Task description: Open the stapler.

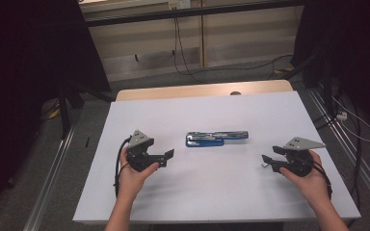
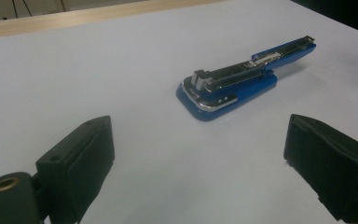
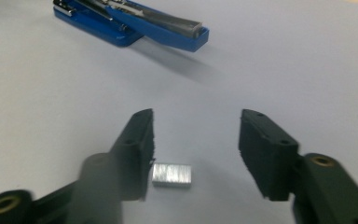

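On the white table (image 1: 139, 202), a blue stapler (image 1: 212, 138) lies near the middle, swung open with its magazine exposed. A small strip of staples (image 3: 171, 175) sits on the sheet at the person's right, well apart from the stapler. The right gripper (image 3: 196, 149) is low over that strip, jaws straddling it, one pad just beside it, the other clear; not gripped yet. The left gripper (image 2: 196, 163) hangs wide open, aimed at the stapler, empty. Step in hand looks like picking up the staples to load them. Next move calls for centring on the strip and closing gently; it is thin and flat, so it could slide or tip out.
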